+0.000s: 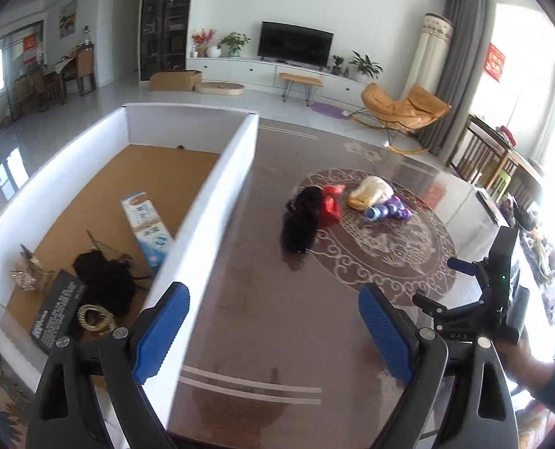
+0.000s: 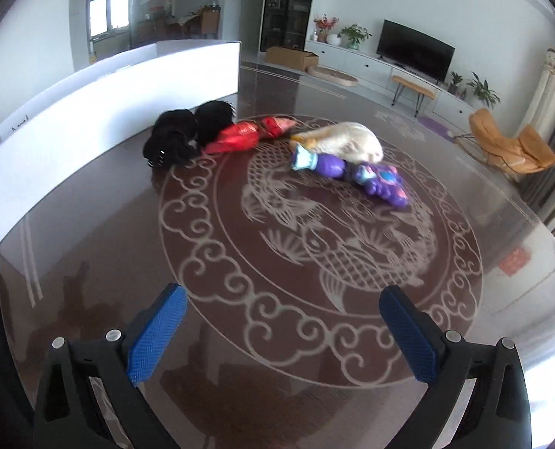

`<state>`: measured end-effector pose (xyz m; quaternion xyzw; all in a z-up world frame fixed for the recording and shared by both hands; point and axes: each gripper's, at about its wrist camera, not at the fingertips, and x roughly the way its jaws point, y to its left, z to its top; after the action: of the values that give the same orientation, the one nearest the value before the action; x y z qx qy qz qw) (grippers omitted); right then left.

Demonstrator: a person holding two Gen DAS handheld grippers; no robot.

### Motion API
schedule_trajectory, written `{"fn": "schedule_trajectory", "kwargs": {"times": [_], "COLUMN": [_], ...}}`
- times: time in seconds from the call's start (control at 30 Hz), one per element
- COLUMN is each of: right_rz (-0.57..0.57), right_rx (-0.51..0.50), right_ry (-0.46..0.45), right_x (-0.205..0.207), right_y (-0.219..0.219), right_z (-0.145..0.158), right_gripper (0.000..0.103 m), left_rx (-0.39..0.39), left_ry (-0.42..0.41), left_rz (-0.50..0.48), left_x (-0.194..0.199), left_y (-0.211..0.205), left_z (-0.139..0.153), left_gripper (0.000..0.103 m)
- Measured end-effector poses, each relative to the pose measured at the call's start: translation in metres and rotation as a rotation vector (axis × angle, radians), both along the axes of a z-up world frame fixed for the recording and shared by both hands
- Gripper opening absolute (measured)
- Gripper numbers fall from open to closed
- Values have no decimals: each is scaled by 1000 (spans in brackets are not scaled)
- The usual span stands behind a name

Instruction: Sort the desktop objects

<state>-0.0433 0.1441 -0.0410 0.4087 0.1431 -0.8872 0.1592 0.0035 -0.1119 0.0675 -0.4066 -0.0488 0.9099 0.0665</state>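
On the brown patterned table (image 2: 90, 224) lies a small pile: a black fuzzy item (image 2: 187, 131) (image 1: 301, 220), a red shiny packet (image 2: 245, 135) (image 1: 330, 204), a cream and yellow pouch (image 2: 352, 140) (image 1: 371, 191) and a purple toy (image 2: 356, 176) (image 1: 388, 211). My right gripper (image 2: 283, 333) is open and empty, well short of the pile. My left gripper (image 1: 273, 333) is open and empty, straddling the white box's right wall (image 1: 217, 202). Inside the box lie a blue-white carton (image 1: 148, 234), a black fuzzy item (image 1: 107, 280), a black card (image 1: 57, 312), a gold bracelet (image 1: 96, 318) and a glittery piece (image 1: 28, 273).
The white box (image 2: 109, 101) stands left of the pile. In the left wrist view the other gripper's black body (image 1: 498, 292) and a hand in a blue sleeve (image 1: 546, 374) sit at the right. Beyond the table are a TV, an orange chair and wooden chairs.
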Motion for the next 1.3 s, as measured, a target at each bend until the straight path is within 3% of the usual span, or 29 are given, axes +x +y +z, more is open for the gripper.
{"fn": "schedule_trajectory", "kwargs": {"times": [0.17,0.3,0.43,0.67,0.8,1.3], "right_rz": [-80,-83,-81,-90,-90,-90], "right_rx": [-36,-46,-68,-82,-83,-83], "right_ry": [-32,-66,-88,-100,-100,-99], "right_x": [13,12,12,12,12,12], "right_y": [45,47,50,52,52,53], "right_z": [-12,-15,-19,-21,-21,-21], "right_gripper": [103,103,103,103,103,103], "left_rx": [-91,-137,-136,-151,-151,-152], "left_ry": [-94,-167,-179,-119,-131,-124], "left_rz": [-46,3,33,75,98,103], "left_x": [-29,-53,-59,-55,-55,-55], "left_y": [67,85,89,85,80,81], "left_z": [-55,-95,-114,-121,-123,-125], "left_gripper": [92,92,92,93,103,103]}}
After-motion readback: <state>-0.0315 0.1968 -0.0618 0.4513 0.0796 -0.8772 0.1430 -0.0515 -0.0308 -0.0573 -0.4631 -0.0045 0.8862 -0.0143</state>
